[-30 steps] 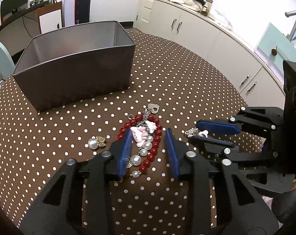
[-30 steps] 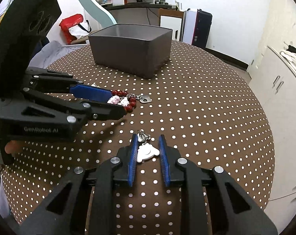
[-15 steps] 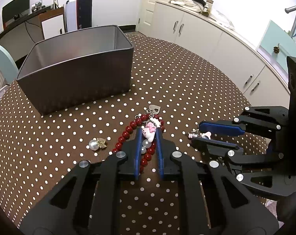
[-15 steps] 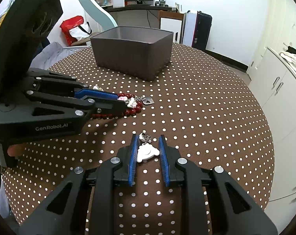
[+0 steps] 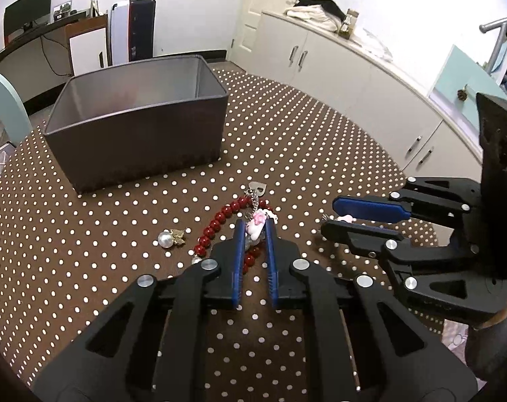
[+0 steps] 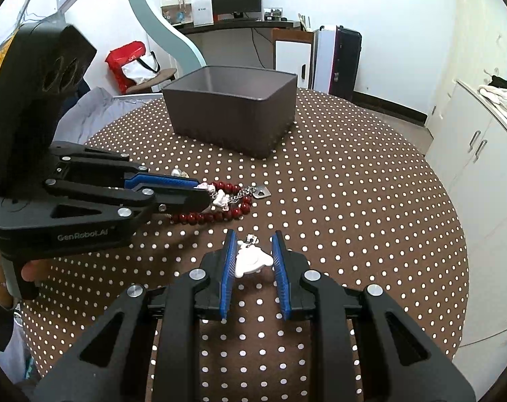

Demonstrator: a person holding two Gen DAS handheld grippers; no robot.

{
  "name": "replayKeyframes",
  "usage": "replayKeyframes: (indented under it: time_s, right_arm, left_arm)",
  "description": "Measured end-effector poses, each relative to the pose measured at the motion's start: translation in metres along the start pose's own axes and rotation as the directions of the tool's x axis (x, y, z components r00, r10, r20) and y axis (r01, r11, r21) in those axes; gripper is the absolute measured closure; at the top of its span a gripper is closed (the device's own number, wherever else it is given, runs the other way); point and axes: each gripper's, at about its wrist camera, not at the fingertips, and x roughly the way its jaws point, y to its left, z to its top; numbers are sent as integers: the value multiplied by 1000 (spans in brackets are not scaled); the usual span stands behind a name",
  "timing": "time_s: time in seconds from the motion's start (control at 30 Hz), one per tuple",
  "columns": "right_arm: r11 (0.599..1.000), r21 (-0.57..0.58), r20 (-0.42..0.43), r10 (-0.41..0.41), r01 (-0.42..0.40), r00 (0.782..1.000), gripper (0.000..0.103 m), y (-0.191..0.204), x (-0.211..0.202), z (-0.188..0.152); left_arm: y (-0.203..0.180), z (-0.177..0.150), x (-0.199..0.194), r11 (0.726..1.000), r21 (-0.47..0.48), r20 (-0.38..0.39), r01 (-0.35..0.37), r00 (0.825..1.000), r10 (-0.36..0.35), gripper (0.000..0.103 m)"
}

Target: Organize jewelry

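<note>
My left gripper [image 5: 253, 231] is shut on a pink-and-white charm [image 5: 257, 227] of a red bead bracelet [image 5: 220, 221], whose beads and heart tag [image 5: 257, 188] trail on the dotted tablecloth. The bracelet also shows in the right wrist view [image 6: 220, 204], where the left gripper [image 6: 205, 192] lies to the left. My right gripper [image 6: 251, 251] is shut on a white charm [image 6: 251, 259] with a small clasp. It appears at the right in the left wrist view [image 5: 327, 217]. An empty grey box [image 5: 136, 124] stands behind the jewelry.
A pearl earring with a gold piece [image 5: 170, 238] lies left of the bracelet. The round table's edge [image 6: 454, 234] curves near white cabinets [image 5: 354, 77]. A desk and a suitcase stand against the far wall.
My left gripper closed from open onto the bracelet's charm and lifted it slightly. My right gripper stayed shut on the white charm and rose a little.
</note>
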Motion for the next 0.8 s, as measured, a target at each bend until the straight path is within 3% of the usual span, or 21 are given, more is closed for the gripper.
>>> replayKeyframes:
  time_s: [0.37,0.8]
  right_arm:
    - [996,54,85,63,-68,994,83,-7,-19,33]
    - [995,72,78,67,-72,995,83,-11,-14,36]
  left_arm:
    - [2,15,-36,998,-8,76,64,995,-63,91]
    - [-10,7,-7,998,27,-17,64,998,-63,91]
